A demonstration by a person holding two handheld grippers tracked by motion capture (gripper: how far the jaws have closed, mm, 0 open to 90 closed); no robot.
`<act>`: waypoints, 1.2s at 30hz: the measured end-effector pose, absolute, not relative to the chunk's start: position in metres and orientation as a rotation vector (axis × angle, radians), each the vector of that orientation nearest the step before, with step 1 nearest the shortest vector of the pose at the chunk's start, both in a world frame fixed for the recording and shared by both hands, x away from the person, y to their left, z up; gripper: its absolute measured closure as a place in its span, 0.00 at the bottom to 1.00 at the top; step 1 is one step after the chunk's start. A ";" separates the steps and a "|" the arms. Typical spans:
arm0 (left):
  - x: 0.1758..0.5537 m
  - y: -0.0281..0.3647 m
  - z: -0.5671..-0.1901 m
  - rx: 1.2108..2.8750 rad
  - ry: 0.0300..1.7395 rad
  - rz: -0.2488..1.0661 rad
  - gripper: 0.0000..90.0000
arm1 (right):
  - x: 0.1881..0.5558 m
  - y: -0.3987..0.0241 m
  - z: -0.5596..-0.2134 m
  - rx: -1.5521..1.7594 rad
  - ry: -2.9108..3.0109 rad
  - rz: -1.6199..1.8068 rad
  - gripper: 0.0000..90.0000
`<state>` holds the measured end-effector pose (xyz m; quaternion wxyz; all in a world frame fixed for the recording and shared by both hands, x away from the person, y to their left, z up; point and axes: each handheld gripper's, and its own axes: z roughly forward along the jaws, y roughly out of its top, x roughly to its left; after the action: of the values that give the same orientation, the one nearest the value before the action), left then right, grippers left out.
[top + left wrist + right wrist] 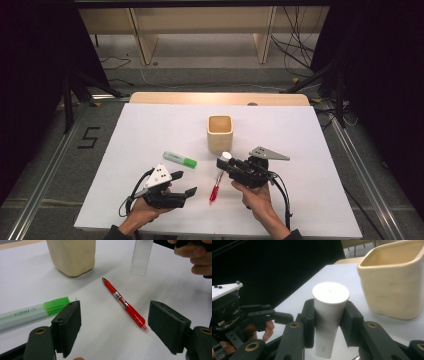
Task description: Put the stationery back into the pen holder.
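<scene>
Right gripper (329,322) clamped on a white tube (329,312), held upright just beside the cream cup (220,132), above the table (150,130). Left gripper (115,322) jaws wide apart, holding nothing, hovering low. Red pen (124,304) lies flat between the two grippers. Green highlighter (180,159) lies left of the cup, near the left gripper.

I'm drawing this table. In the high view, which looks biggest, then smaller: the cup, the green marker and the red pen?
1. The beige cup looks clearly biggest.
2 and 3. The green marker and the red pen look about the same length; the marker is fatter, so I would not rank them firmly.
</scene>
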<state>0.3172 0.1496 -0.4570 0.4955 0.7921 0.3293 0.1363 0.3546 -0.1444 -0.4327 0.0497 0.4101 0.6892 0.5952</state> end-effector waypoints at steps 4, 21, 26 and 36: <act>0.318 0.156 -0.457 1.910 0.818 0.340 0.28 | 0.360 -0.149 -0.427 1.253 2.083 1.809 0.75; 0.311 0.174 -0.460 1.893 0.861 0.388 0.27 | 0.392 -0.146 -0.397 1.206 2.057 1.727 0.75; 0.308 0.182 -0.461 1.872 0.877 0.404 0.27 | 0.403 -0.148 -0.387 1.213 2.052 1.707 0.75; 0.305 0.186 -0.467 1.864 0.910 0.396 0.27 | 0.421 -0.149 -0.376 1.229 2.027 1.679 0.75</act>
<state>0.3047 0.1861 -0.4665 0.4926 0.7682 0.3750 0.1632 0.4205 -0.1489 -0.3762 0.1181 0.4201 0.6929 0.5739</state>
